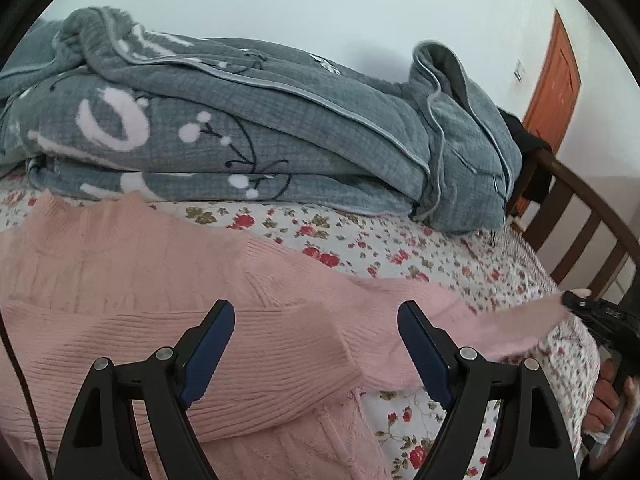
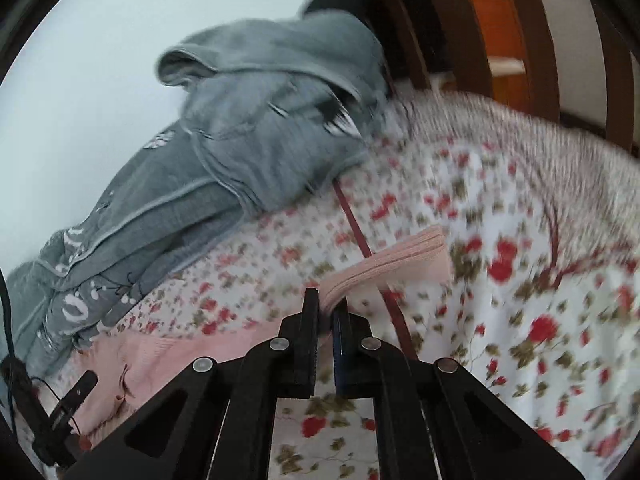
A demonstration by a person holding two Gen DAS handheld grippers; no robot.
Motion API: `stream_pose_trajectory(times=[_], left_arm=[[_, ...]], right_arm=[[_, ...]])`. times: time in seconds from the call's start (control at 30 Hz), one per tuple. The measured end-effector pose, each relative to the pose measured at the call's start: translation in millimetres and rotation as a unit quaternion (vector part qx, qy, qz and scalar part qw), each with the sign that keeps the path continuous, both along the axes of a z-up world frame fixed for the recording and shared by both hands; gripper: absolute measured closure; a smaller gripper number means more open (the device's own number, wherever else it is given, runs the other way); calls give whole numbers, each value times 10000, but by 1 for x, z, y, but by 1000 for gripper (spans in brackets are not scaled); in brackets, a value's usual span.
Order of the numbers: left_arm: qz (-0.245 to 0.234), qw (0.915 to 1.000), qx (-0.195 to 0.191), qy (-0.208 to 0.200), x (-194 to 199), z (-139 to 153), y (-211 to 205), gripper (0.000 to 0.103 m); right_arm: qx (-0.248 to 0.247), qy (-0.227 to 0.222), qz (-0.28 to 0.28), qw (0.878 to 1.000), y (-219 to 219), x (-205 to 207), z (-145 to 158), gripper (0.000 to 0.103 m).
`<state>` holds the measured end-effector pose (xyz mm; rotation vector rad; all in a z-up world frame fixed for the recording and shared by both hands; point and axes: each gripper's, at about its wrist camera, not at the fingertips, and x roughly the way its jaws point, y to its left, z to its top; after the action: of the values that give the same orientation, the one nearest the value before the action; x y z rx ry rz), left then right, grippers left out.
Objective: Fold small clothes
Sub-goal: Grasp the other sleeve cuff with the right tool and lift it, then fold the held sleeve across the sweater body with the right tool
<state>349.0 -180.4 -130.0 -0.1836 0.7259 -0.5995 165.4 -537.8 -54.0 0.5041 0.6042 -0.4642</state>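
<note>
Sweater (image 1: pixel 160 280), pink ribbed knit, lies spread across the near part of a bed covered by a floral sheet (image 1: pixel 400 252); one sleeve is folded over the body, the other stretches out toward the right edge of the mattress. Behind the sweater, against a pale wall (image 1: pixel 320 8), a grey blanket (image 1: pixel 240 132) with white motifs is piled in folds, its near edge just beside the sweater's collar. At the foot of the bed stands a dark wooden rail (image 1: pixel 576 216) with slats, and beyond it an orange door (image 1: pixel 556 80). Left gripper (image 1: pixel 316 344) hovers above the folded sleeve with its blue-padded fingers spread wide, holding nothing. Right gripper (image 2: pixel 326 320) has its fingers pressed together on the cuff (image 2: pixel 392 264) of the outstretched sleeve, which stands lifted clear of the sheet in the right wrist view; that view is motion-blurred. In the left wrist view the right gripper appears at the far right edge, at the sleeve's end, with the person's hand (image 1: pixel 608 400) gripping its handle.
</note>
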Motion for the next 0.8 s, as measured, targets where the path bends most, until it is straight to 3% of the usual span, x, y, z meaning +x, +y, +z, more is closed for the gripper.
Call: stream_pose_trajectory(times=[0.13, 0.23, 0.3, 0.4, 0.47, 0.63, 0.8], left_arm=[[360, 9991, -237, 0, 3, 4, 16, 20], [725, 9972, -165, 2, 5, 17, 30, 20], [770, 9970, -85, 19, 4, 39, 44, 22], [958, 9945, -162, -391, -12, 80, 88, 20], [1200, 9912, 16, -563, -21, 99, 119, 20], [2112, 9705, 885, -748, -34, 113, 213, 20], [2739, 9526, 1270, -382, -44, 94, 319, 20]], right_arm=[[-529, -207, 279, 9980, 35, 8, 42, 97], [-878, -335, 454, 9945, 61, 18, 67, 97], [-1184, -342, 554, 9908, 85, 28, 83, 97], [-1597, -285, 1014, 9815, 131, 50, 103, 97], [-1730, -311, 1281, 9761, 167, 66, 113, 97], [-1605, -544, 1947, 9661, 254, 109, 121, 97], [-1516, -743, 2708, 9477, 357, 148, 105, 97]])
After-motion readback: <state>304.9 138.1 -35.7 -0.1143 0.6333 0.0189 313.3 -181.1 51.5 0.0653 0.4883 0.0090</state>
